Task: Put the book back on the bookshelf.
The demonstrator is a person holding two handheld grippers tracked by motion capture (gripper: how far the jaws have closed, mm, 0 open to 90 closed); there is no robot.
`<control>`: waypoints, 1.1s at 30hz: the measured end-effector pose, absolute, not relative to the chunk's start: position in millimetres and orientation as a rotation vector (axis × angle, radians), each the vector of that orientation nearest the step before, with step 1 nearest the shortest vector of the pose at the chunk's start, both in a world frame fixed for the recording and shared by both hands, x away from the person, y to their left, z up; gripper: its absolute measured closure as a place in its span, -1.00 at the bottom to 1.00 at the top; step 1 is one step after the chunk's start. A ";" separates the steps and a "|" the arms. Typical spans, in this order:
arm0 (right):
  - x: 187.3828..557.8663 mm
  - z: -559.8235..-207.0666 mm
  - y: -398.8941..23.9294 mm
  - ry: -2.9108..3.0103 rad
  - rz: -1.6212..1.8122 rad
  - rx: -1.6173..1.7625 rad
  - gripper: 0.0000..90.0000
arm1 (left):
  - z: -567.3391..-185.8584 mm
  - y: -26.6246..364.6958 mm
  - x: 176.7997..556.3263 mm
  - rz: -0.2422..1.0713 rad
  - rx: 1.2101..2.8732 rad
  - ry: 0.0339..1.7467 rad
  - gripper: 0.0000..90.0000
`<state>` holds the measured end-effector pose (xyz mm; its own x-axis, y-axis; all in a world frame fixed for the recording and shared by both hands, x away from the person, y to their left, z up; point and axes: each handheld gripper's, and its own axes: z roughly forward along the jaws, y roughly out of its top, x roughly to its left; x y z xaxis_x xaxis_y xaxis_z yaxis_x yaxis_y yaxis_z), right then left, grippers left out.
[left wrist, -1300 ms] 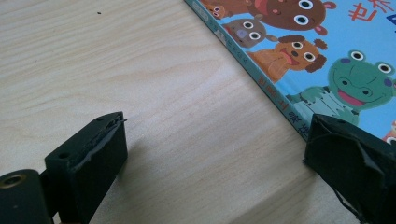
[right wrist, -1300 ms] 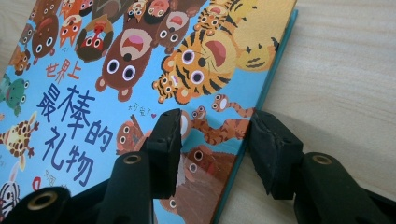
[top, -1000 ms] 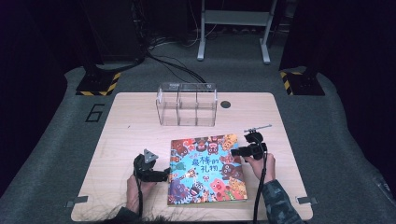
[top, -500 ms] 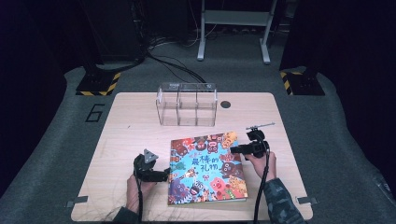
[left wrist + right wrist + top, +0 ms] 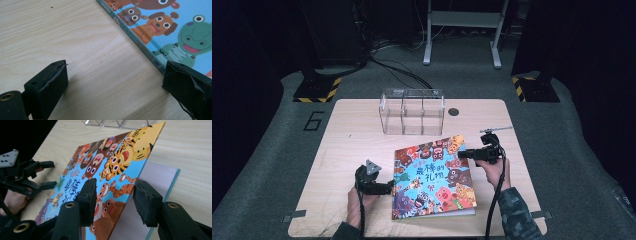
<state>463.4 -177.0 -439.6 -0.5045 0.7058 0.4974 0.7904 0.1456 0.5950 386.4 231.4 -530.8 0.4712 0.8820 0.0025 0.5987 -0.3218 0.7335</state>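
Observation:
A picture book (image 5: 434, 175) with cartoon animals on its cover lies on the wooden table (image 5: 347, 135). My right gripper (image 5: 460, 154) is at the book's right edge. In the right gripper view the cover (image 5: 112, 162) is tilted up off the white first page (image 5: 155, 175) and passes between the gripper's (image 5: 112, 192) pads, which have just been closing on it. My left gripper (image 5: 389, 187) rests open on the table at the book's spine side. Its (image 5: 115, 82) jaws stand wide apart, one touching the book's edge (image 5: 150, 55), with only bare wood between them.
A clear plastic box (image 5: 412, 111) with compartments stands at the back of the table, behind the book. A small dark hole (image 5: 454, 111) sits to its right. Bare wood lies left of the book, and dark floor surrounds the table.
The right gripper has crept slightly upward at the cover's right edge. The left gripper and the book's body have stayed put.

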 end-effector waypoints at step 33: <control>483.3 -436.5 -140.9 -2.428 -1.162 -1.461 0.11 | -530.9 231.2 386.7 0.534 2.048 1.210 -0.87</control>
